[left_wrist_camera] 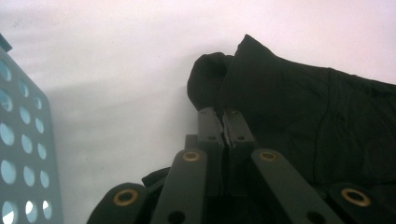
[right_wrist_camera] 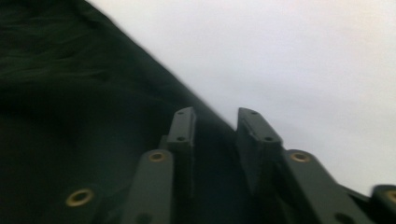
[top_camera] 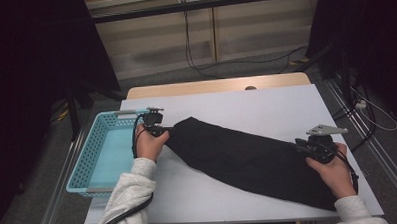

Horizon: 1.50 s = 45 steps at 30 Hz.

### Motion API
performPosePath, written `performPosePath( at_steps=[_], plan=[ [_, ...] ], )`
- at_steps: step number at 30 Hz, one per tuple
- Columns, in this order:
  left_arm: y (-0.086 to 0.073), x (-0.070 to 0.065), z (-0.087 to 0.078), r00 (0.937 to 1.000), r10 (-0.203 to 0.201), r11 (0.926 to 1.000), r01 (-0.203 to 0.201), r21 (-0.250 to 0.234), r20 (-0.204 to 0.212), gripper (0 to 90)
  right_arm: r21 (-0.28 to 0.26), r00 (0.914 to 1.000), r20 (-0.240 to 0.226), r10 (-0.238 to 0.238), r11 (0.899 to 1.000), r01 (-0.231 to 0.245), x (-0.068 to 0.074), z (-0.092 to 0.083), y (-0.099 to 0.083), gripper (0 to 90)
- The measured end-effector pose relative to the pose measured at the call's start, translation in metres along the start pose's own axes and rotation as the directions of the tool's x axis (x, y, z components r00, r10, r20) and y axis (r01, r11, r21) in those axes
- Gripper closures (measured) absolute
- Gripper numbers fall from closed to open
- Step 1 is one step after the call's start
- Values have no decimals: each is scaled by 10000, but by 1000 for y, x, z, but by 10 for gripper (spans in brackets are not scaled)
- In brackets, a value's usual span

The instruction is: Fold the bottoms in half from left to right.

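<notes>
Cloth [top_camera: 248, 158], black and limp, is spread across the table [top_camera: 266, 102] in the high view, from ten o'clock to five o'clock; it is judged light, best held at its ends. In the left gripper view, the left gripper [left_wrist_camera: 223, 116] is clamped on its corner. In the right gripper view, the right gripper [right_wrist_camera: 215, 119] is parted over its edge.

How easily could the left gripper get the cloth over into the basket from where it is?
Probably easily. The left gripper is shut on the near end of the black cloth, and the blue basket sits right beside it with its top open and nothing between them on the table.
</notes>
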State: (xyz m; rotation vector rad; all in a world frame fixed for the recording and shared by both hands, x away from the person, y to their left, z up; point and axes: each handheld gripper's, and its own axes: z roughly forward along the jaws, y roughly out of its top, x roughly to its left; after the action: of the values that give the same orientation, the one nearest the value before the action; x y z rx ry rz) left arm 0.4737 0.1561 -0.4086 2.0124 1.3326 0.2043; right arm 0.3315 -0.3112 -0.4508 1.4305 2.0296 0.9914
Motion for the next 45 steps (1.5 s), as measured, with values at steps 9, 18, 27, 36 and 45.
performPosePath(
  at_steps=[9, 18, 27, 36, 45],
  plan=[
    [17, -3, -5, 10000, 79, 9998, -80, 160, 38, 876, -343, 9942, -1043, 262, 9990, -299, 32, -2, -4, 422],
    [29, -4, -11, 9998, 213, 9995, -213, 212, 10, 876, -461, 9926, -1128, 441, 9977, -496, 39, -4, -5, 282],
    [41, 4, -25, 9994, 255, 9995, -251, 196, -217, 877, -528, 9926, -1165, 330, 9978, -394, 45, -5, -4, 226],
    [55, 6, -36, 9990, 225, 9997, -225, 22, -377, 877, -681, 9894, -1420, 307, 9968, -408, 51, -5, 1, 186],
    [68, 21, -49, 9979, -28, 9999, 18, -151, -646, 877, -744, 9884, -1491, 294, 9964, -408, 54, -5, 2, 159]
  ],
)
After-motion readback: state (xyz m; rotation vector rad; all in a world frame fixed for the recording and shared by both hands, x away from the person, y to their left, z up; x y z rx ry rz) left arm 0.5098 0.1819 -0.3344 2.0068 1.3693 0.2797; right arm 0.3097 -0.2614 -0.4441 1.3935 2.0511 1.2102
